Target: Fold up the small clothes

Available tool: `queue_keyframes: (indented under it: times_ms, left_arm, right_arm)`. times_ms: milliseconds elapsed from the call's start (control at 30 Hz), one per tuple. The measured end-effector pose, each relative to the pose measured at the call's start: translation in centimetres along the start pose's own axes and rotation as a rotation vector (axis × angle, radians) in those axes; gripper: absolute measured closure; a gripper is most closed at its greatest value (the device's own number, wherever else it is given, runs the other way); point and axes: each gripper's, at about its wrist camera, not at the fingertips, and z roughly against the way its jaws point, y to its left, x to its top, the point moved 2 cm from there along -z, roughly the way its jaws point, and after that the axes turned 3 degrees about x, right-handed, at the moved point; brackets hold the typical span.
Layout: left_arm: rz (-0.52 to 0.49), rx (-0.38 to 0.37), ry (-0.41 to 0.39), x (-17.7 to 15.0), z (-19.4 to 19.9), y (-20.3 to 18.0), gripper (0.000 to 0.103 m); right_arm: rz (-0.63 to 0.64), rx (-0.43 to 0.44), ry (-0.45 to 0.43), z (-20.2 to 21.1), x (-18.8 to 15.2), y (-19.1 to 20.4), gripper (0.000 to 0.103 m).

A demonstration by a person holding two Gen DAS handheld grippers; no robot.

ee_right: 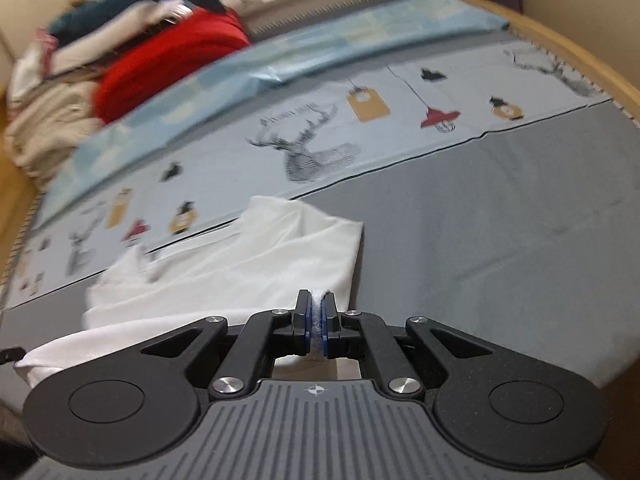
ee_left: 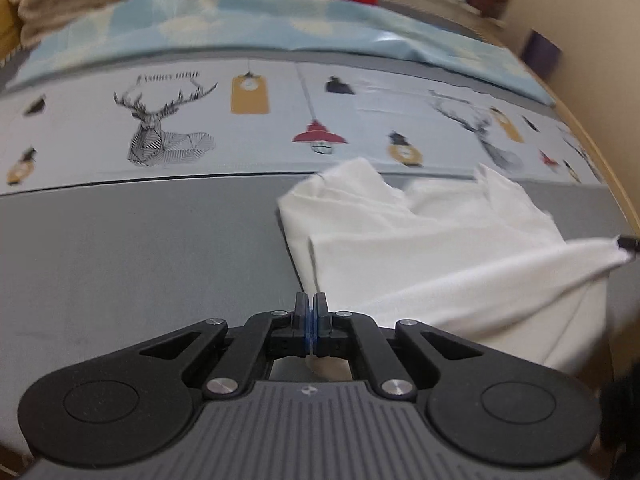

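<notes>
A small white garment lies rumpled on the grey bed sheet. In the left wrist view my left gripper is shut on the garment's near edge, a thin fold running up from the tips. In the right wrist view the same white garment spreads left of centre, and my right gripper is shut on its near right corner, with white cloth showing between the blue pads. Both hold the cloth lifted a little off the sheet. The other gripper's tip shows at the far edge of each view.
A printed strip with deer and lamps runs across the bed behind the garment. A light blue cloth lies beyond it. A pile of red and beige clothes sits at the back. A wooden bed rim borders the right side.
</notes>
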Motion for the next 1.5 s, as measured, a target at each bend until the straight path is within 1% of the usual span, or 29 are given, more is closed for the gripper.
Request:
queue_keyframes:
  times_ms: [33, 67, 100, 133, 167, 200, 233, 267, 300, 333, 400, 433, 500, 633, 733, 833, 900, 1000, 1033, 1067, 1100, 1167, 1233, 1333, 1433, 1500]
  left_arm:
    - [0.026, 0.036, -0.013, 0.7, -1.3, 0.6, 0.102]
    - [0.051, 0.051, -0.026, 1.0, -2.1, 1.2, 0.101]
    - [0.094, 0.039, -0.030, 0.9, -2.8, 1.9, 0.101]
    - [0.153, 0.003, -0.006, 0.5, -3.4, 2.7, 0.101]
    - [0.203, -0.027, 0.051, 0.2, -4.1, 3.2, 0.101]
    - [0.220, -0.041, 0.077, 0.2, -4.3, 3.3, 0.101]
    - [0.202, -0.046, 0.075, 0.3, -4.2, 3.0, 0.096]
    - [0.166, -0.048, 0.071, 0.4, -4.1, 2.6, 0.088]
    - [0.137, -0.045, 0.075, 0.6, -4.3, 2.3, 0.083]
    - [0.129, -0.044, 0.083, 0.6, -4.4, 2.1, 0.075]
    - [0.144, -0.053, 0.110, 0.6, -5.2, 1.8, 0.074]
    - [0.154, -0.056, 0.113, 0.6, -5.6, 1.6, 0.071]
    - [0.173, -0.062, 0.106, 0.5, -5.9, 1.3, 0.070]
    - [0.191, -0.040, 0.112, 0.8, -7.1, 0.7, 0.067]
    - [0.211, -0.031, 0.109, 1.2, -7.9, 0.3, 0.067]
    - [0.214, -0.003, 0.126, 1.3, -8.9, 0.0, 0.067]
    - [0.222, 0.008, 0.134, 1.5, -9.5, 0.0, 0.067]
    - [0.221, 0.010, 0.125, 1.9, -9.9, -0.1, 0.069]
    - [0.215, 0.010, 0.117, 2.0, -9.9, -0.2, 0.090]
    - [0.205, 0.018, 0.101, 2.3, -9.7, -0.2, 0.099]
    - [0.203, 0.031, 0.065, 2.6, -9.3, -0.1, 0.099]
    - [0.210, 0.051, -0.017, 3.4, -8.3, 0.0, 0.099]
    - [0.211, 0.073, -0.088, 4.2, -7.6, -0.1, 0.099]
    - [0.199, 0.108, -0.184, 5.3, -6.9, -0.6, 0.099]
    - [0.201, 0.125, -0.243, 6.3, -6.7, -1.1, 0.099]
    - [0.201, 0.149, -0.263, 6.8, -6.8, -1.4, 0.099]
  right_arm:
    - [-0.008, -0.015, 0.015, -1.9, 0.9, -0.1, 0.098]
    - [-0.024, -0.021, 0.026, -3.4, 1.5, -0.3, 0.097]
    - [-0.036, -0.044, 0.021, -4.6, 2.0, -0.5, 0.096]
    - [-0.038, -0.080, -0.003, -5.1, 2.2, -0.8, 0.093]
    - [-0.034, -0.104, -0.020, -5.3, 2.2, -1.1, 0.089]
    - [-0.036, -0.115, -0.017, -5.4, 2.1, -1.5, 0.089]
    - [-0.042, -0.108, -0.005, -5.5, 2.1, -1.7, 0.089]
    - [-0.045, -0.083, -0.011, -5.3, 2.0, -1.9, 0.089]
    - [-0.037, -0.070, -0.014, -5.3, 2.0, -1.9, 0.087]
    - [-0.022, -0.069, -0.007, -5.5, 1.9, -1.9, 0.087]
    - [0.010, -0.067, 0.028, -6.4, 1.6, -1.8, 0.087]
    - [0.024, -0.062, 0.041, -6.8, 1.3, -1.7, 0.086]
    - [0.042, -0.057, 0.065, -7.7, 0.8, -1.6, 0.079]
    - [0.036, -0.051, 0.081, -8.8, 0.3, -1.5, 0.073]
    - [0.049, -0.060, 0.075, -9.8, 0.3, -1.2, 0.073]
    - [0.048, -0.064, 0.069, -10.7, 0.4, -1.1, 0.072]
    - [0.047, -0.084, 0.075, -11.4, 0.5, -0.9, 0.072]
    - [0.038, -0.075, 0.057, -12.1, 1.0, -0.3, 0.073]
    - [0.042, -0.073, 0.057, -12.4, 1.2, 0.0, 0.077]
    - [0.051, -0.073, 0.051, -12.5, 1.3, 0.3, 0.099]
    - [0.067, -0.076, 0.036, -12.5, 1.5, 0.6, 0.099]
    - [0.071, -0.088, -0.054, -11.7, 2.3, 1.3, 0.099]
    - [0.039, -0.078, -0.152, -10.7, 3.3, 1.5, 0.099]
    - [0.006, -0.096, -0.258, -10.0, 4.4, 1.9, 0.099]
    - [-0.005, -0.120, -0.318, -10.1, 5.1, 2.5, 0.099]
    - [0.003, -0.136, -0.344, -10.4, 5.5, 3.0, 0.099]
